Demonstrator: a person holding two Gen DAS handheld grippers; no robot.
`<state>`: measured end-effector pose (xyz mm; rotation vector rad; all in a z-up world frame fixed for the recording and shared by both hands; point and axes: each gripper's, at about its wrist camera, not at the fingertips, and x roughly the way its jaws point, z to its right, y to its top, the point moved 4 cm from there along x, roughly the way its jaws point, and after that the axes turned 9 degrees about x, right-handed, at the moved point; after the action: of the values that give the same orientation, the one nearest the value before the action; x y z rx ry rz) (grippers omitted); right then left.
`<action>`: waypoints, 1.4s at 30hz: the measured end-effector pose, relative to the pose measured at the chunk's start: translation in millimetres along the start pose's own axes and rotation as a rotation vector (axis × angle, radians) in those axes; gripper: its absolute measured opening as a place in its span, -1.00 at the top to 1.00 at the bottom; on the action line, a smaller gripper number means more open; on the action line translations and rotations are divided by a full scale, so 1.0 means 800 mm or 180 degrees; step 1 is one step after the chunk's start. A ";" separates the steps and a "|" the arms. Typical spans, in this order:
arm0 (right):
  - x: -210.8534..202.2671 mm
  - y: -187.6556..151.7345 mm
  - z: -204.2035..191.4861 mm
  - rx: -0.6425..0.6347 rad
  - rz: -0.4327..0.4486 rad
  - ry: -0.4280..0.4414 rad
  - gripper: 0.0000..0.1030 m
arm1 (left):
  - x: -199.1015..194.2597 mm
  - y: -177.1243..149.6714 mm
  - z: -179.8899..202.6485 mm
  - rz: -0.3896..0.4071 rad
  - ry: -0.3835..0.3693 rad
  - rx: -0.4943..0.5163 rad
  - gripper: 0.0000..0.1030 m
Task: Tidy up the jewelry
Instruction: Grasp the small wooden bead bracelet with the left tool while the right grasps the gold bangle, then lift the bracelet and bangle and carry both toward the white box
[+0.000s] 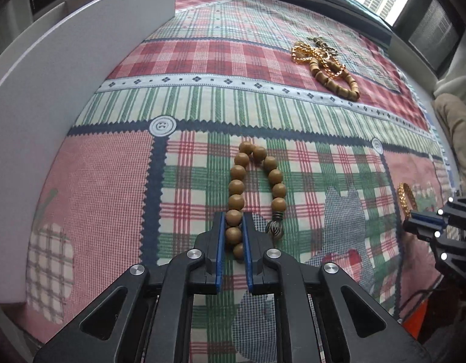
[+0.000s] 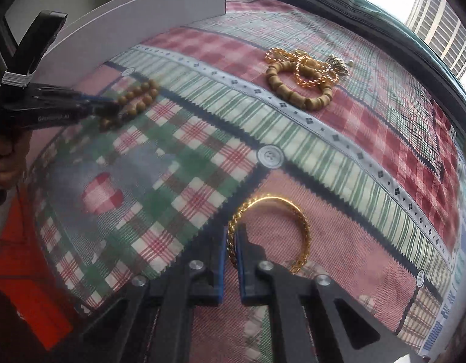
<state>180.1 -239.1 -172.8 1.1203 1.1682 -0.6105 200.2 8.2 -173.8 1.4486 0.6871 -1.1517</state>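
Note:
My left gripper [image 1: 234,222] is shut on a bracelet of round brown wooden beads [image 1: 254,178], which trails ahead over the patchwork cloth; its dark tassel bead lies just right of the jaws. My right gripper [image 2: 232,233] is shut on the rim of a gold bangle [image 2: 299,220], which curves off to the right of the jaws. The right wrist view also has the left gripper [image 2: 112,107] at far left with the round-bead bracelet [image 2: 139,96]. The right gripper [image 1: 414,216] and the gold bangle [image 1: 406,196] sit at the left wrist view's right edge.
A heap of jewelry [image 1: 326,60] lies farther back on the cloth: a bracelet of cylindrical wooden beads [image 2: 296,96], a gold chain [image 2: 305,69] and a small silvery piece. A white box wall [image 1: 51,84] stands along the left. The plaid cloth [image 2: 369,139] covers the surface.

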 end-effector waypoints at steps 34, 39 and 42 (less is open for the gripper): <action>-0.040 -0.085 0.053 0.1718 0.0564 -0.0085 -0.11 | -0.010 -0.030 -0.022 0.0069 0.0467 -0.0004 -0.39; -0.008 -0.057 0.056 0.1516 0.0431 -0.0220 0.16 | -0.003 -0.023 -0.009 0.0069 0.0587 0.0156 -0.33; 0.000 -0.046 0.045 0.1187 0.0388 -0.0447 0.63 | -0.004 -0.021 -0.002 0.0095 0.0488 0.0225 0.27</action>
<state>163.3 -286.1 -186.8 1.4276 0.8781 -0.8198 184.7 13.8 -177.4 1.6140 0.7342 -1.0587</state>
